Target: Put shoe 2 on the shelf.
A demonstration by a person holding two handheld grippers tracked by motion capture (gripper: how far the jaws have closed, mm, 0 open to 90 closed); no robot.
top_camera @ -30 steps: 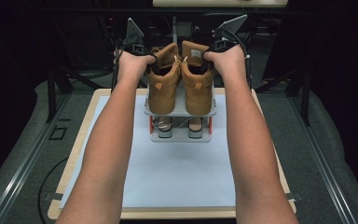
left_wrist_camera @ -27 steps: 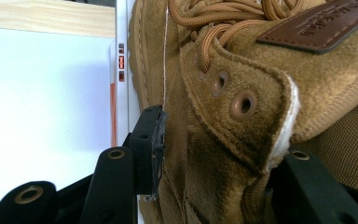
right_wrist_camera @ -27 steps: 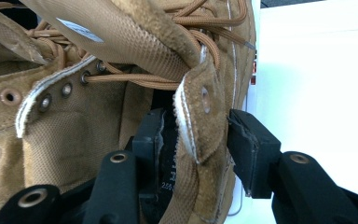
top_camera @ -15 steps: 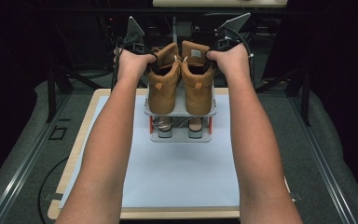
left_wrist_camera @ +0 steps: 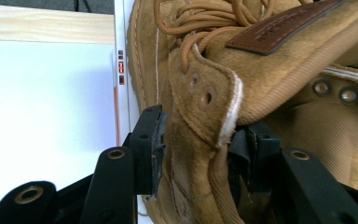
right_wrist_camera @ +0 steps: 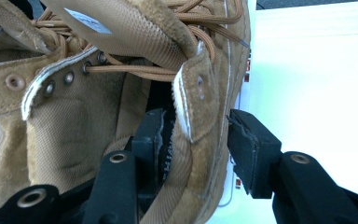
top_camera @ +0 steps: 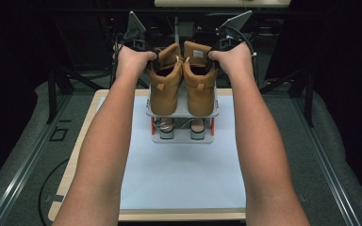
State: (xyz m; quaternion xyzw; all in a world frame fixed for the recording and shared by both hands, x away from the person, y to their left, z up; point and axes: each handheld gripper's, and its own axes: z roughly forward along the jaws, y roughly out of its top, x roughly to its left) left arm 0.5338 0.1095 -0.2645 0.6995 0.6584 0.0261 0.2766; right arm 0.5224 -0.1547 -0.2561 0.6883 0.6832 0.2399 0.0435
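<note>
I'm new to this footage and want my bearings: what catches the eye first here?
A pair of tan boots stands on the top shelf of a small grey rack at the far end of the white mat. The left gripper and the right gripper each straddle a boot collar.

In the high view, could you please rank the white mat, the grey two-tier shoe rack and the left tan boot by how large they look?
1. white mat, clearly largest.
2. grey two-tier shoe rack and left tan boot: too alike to rank; the boots hide part of the rack's top shelf, and the boot stands nearer the camera.
</note>
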